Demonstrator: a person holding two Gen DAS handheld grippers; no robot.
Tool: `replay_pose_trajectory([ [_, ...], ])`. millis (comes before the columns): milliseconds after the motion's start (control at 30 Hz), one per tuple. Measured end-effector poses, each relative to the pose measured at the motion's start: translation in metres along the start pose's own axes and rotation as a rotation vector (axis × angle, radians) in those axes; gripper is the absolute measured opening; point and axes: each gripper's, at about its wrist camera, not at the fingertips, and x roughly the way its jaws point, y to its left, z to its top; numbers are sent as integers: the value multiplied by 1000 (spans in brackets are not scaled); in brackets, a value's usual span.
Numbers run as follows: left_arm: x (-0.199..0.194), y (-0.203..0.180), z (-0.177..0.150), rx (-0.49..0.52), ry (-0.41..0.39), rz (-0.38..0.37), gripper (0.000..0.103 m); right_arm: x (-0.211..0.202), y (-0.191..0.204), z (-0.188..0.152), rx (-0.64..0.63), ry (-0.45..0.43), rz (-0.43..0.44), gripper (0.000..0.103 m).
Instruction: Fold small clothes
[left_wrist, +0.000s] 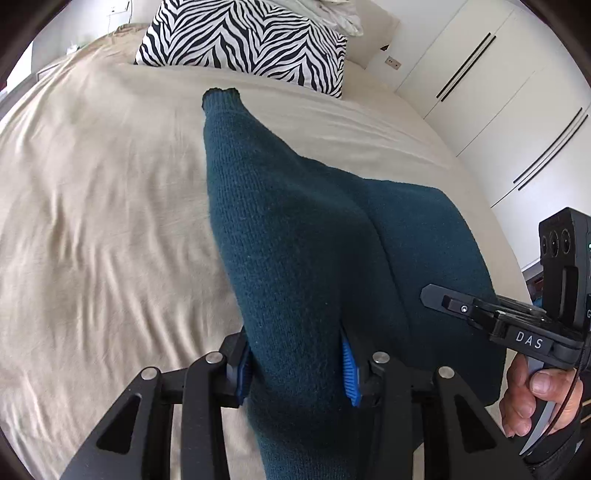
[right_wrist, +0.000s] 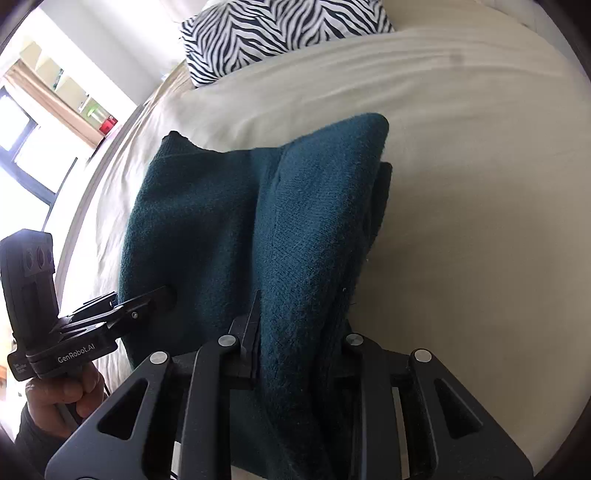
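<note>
Nearest the lens in the left wrist view, the left tongs (left_wrist: 295, 373) are clamped on a thick bunch of a teal knitted sweater (left_wrist: 295, 240), the blue ribbed pads (left_wrist: 349, 373) pressing into the wool on either side. In the right wrist view the right tongs (right_wrist: 299, 354) likewise pinch a raised ridge of the same sweater (right_wrist: 258, 229) between their black fingers, so both pairs are closed on cloth rather than standing apart.

The sweater lies on the bed (left_wrist: 92, 221), spread over a beige sheet, with a zebra-striped pillow (left_wrist: 247, 37) further up near the head. One sleeve (left_wrist: 229, 122) stretches away from the left tongs towards the pillow, its cuff lying flat on the sheet. The body of the garment sits to the right of that sleeve, and in the right wrist view its far edge already shows doubled layers, one lying over another.

As a judgement, the folding is partly done: some of the body appears folded over, but the sleeve is still stretched out and the near edge is lifted in both grips. What seems left is to bring the held edge and the sleeve over the body, lay it flat and let go. No other clothes are clearly in view.
</note>
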Motion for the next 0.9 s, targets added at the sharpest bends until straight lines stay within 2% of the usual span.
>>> replay_pose_trajectory([
  [100, -48, 4, -28, 18, -28, 10, 41, -29, 44, -25, -71, -33, -14, 21],
  [267, -123, 13, -87, 60, -58, 49, 42, -68, 111, -84, -155, -69, 32, 21],
  [433, -166, 34, -153, 61, -71, 79, 42, -72, 160, -147, -175, -56, 106, 21],
  [567, -169, 63, -190, 3, -60, 52, 43, -54, 175, -183, -144, -3, 172, 21],
  [700, -140, 86, -209, -20, -18, 72, 46, -28, 178, -204, -129, 21, 194, 22],
  [767, -129, 94, -214, -27, -26, 75, 51, -6, 170, -214, -89, 36, 164, 24],
  [800, -125, 96, -213, -42, -32, 63, 54, 1, 160, -222, -61, 40, 162, 28],
  [900, -124, 100, -217, -49, -48, 61, 60, 17, 135, -236, 30, 12, 249, 35],
])
